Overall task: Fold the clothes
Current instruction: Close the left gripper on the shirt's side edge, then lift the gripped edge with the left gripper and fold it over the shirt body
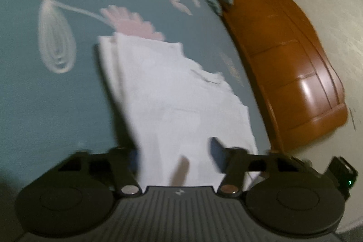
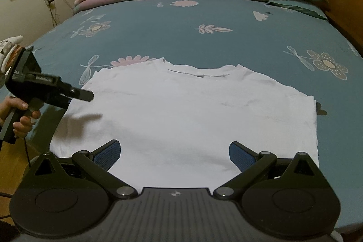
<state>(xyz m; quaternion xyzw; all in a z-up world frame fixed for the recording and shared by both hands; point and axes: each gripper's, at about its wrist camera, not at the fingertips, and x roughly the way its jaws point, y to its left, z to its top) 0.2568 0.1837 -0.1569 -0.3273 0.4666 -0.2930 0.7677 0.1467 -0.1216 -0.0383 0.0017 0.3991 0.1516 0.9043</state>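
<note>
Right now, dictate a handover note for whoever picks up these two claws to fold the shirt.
Left claw: part open, in the air over the white T-shirt at its left edge, holding nothing.
Right claw: wide open at the near hem, holding nothing.
T-shirt: flat on the blue bed sheet, collar on the far side.
Done: laid out.
Left: all the folding.

White T-shirt [image 2: 186, 110], floral teal bedsheet [image 2: 226, 15]
</note>
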